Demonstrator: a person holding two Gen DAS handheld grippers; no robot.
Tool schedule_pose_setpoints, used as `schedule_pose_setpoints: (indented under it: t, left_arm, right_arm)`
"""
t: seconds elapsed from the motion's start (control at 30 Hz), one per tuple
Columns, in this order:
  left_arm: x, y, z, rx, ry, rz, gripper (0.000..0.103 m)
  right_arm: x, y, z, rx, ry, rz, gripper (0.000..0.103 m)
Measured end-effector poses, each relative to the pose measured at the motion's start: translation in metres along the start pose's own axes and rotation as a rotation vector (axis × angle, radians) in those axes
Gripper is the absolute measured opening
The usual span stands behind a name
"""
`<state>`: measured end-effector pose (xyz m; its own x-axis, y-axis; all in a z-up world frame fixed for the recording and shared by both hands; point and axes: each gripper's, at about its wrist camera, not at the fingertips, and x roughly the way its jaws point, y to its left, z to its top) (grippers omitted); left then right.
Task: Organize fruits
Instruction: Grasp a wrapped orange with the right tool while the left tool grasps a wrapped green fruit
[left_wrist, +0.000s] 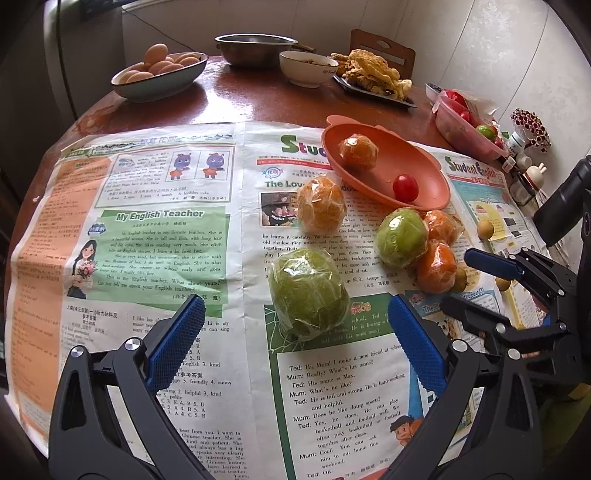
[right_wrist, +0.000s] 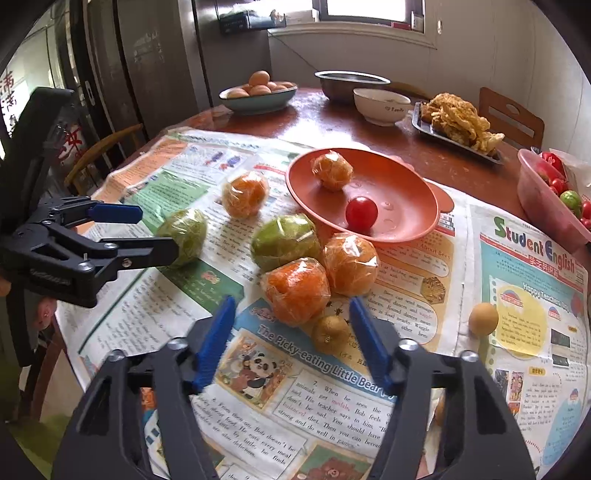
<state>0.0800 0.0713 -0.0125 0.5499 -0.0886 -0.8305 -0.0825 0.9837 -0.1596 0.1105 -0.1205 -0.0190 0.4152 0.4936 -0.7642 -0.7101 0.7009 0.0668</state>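
Note:
An orange plastic plate (left_wrist: 413, 162) (right_wrist: 406, 214) on the newspaper holds a wrapped orange (left_wrist: 358, 146) (right_wrist: 331, 171) and a red cherry tomato (left_wrist: 405, 187) (right_wrist: 361, 212). My left gripper (left_wrist: 297, 308) (right_wrist: 157, 230) is open, just before a wrapped green fruit (left_wrist: 308, 293) (right_wrist: 183, 236). My right gripper (right_wrist: 291, 301) (left_wrist: 454, 277) is open, its tips flanking a wrapped orange (right_wrist: 295, 290) (left_wrist: 436, 271) and a small brown fruit (right_wrist: 330, 332). Another wrapped green fruit (left_wrist: 400, 238) (right_wrist: 284, 240) and wrapped oranges (left_wrist: 321, 208) (right_wrist: 351, 264) lie nearby.
A newspaper (left_wrist: 147, 258) covers the round brown table (left_wrist: 258, 99). At the back stand a bowl of eggs (left_wrist: 159, 74), a metal pot (left_wrist: 255, 48), a white bowl (left_wrist: 304, 66) and a tray of fried food (left_wrist: 373, 75). A pink tub of tomatoes (right_wrist: 550, 192) sits right. A small round fruit (right_wrist: 483, 318) lies apart.

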Motion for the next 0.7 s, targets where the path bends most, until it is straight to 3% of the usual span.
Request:
schedule_pose_setpoints:
  t: [0.27,0.7]
  left_arm:
    - [0.009,0.002,-0.001,-0.002,0.017,-0.015,0.088]
    - [0.018,0.006,0.002,-0.013,0.030,-0.042,0.072]
  right_arm:
    - [0.008,-0.002,0.003,-0.020,0.012,0.005,0.041]
    - [0.020,0.005,0.010,-0.064,0.027,0.015,0.039]
